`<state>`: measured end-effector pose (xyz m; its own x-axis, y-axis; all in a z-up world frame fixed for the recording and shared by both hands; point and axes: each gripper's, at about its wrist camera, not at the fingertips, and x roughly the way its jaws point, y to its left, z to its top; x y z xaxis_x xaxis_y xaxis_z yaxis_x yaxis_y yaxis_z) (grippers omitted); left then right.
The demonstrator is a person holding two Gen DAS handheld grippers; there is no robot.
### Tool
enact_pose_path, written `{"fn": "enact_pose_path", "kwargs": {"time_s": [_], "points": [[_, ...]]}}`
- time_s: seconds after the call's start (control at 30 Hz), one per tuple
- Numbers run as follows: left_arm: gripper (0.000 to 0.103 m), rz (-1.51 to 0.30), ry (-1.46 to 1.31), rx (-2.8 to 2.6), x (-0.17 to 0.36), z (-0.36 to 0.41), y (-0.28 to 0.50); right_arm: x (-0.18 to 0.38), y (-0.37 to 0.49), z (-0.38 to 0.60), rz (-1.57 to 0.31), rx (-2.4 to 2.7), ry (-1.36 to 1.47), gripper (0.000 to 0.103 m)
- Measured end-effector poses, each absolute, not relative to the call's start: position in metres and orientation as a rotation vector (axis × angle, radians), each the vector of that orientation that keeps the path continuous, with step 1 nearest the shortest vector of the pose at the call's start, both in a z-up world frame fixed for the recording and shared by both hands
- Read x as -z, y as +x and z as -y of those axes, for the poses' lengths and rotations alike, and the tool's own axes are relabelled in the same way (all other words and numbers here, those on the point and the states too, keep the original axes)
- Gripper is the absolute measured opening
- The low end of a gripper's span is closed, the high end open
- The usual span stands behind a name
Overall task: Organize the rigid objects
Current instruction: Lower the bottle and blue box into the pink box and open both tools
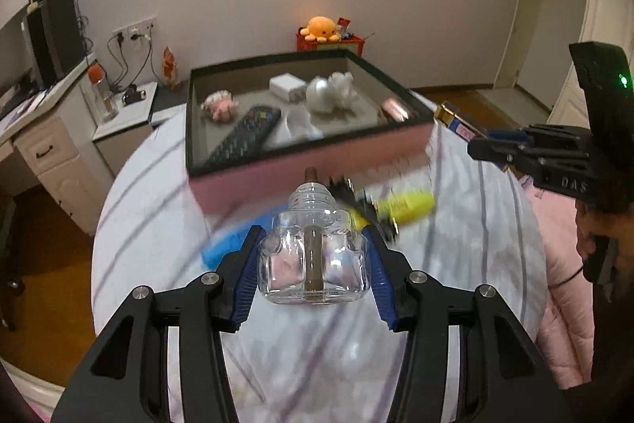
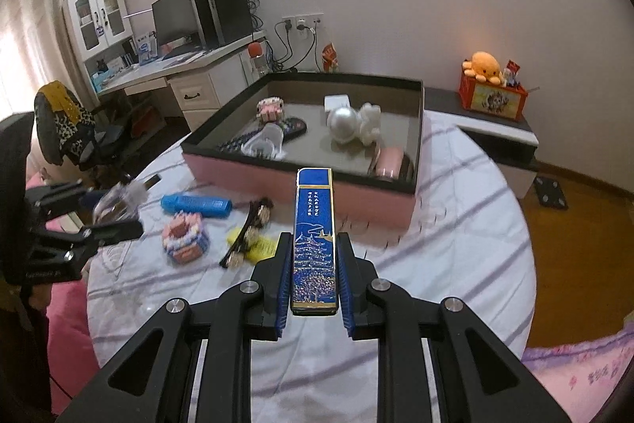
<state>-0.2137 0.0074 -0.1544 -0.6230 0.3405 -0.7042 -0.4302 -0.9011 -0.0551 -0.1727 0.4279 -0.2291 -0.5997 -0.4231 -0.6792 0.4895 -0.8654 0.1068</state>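
Note:
My left gripper is shut on a clear glass bottle with a brown wick, held above the striped bedsheet. My right gripper is shut on a long blue box with gold trim, lifted off the sheet. Ahead lies the pink tray with a black rim, holding a remote, a white charger, a pearl-white figurine, a pink block toy and a pink case. The left gripper with the bottle also shows at the left edge of the right wrist view.
On the sheet before the tray lie a blue comb, a pink block cake, a yellow highlighter and dark hair clips. A desk with a computer stands at the left, a low cabinet with an orange plush at the right.

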Motion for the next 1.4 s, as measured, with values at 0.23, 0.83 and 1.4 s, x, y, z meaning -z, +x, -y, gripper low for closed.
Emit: {"fn": "enact_pose_path", "kwargs": {"time_s": [0.23, 0.83, 1.4], "points": [[0.050, -0.179, -1.050, -2.477, 0.141, -0.015, -0.288, 0.210, -0.230, -0.421, -0.180, 2.441, 0.988, 0.021], [0.050, -0.291, -1.243, -2.412, 0.173, -0.053, -0.443, 0.250, -0.385, -0.378, -0.441, 2.521, 1.157, 0.021], [0.084, -0.242, -1.214, -2.505, 0.165, -0.045, -0.444, 0.244, -0.378, -0.386, -0.356, 2.493, 1.196, 0.044]]}}
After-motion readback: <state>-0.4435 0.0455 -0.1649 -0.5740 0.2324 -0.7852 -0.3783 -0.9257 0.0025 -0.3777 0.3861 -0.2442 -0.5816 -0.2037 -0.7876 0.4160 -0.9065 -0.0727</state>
